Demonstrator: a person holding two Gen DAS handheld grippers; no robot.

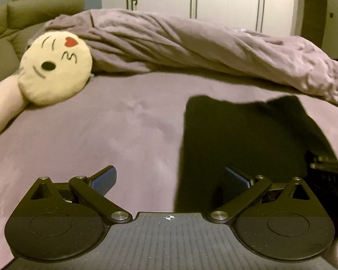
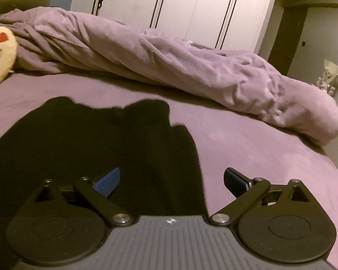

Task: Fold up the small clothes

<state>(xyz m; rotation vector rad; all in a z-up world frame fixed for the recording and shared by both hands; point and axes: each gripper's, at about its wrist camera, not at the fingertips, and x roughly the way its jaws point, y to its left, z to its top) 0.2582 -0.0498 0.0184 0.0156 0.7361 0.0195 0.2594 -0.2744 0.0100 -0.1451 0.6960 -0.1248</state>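
Note:
A small black garment point(image 1: 241, 139) lies flat on the purple bed sheet point(image 1: 101, 135), its far edge showing two rounded humps. In the left wrist view it fills the right half, and my left gripper point(image 1: 170, 181) stands open over its left edge with nothing pinched between the blue pads. In the right wrist view the same black garment point(image 2: 97, 148) spreads across the left and centre. My right gripper point(image 2: 171, 181) is open wide above its right edge, its left pad over the cloth and its right pad over bare sheet. Part of the other gripper point(image 1: 329, 164) shows at the right edge.
A rumpled purple duvet point(image 1: 191, 45) lies heaped across the far side of the bed. A round cream face cushion point(image 1: 56, 67) rests at the far left beside a pale bolster point(image 1: 2, 108). White wardrobe doors point(image 2: 180, 6) stand behind the bed.

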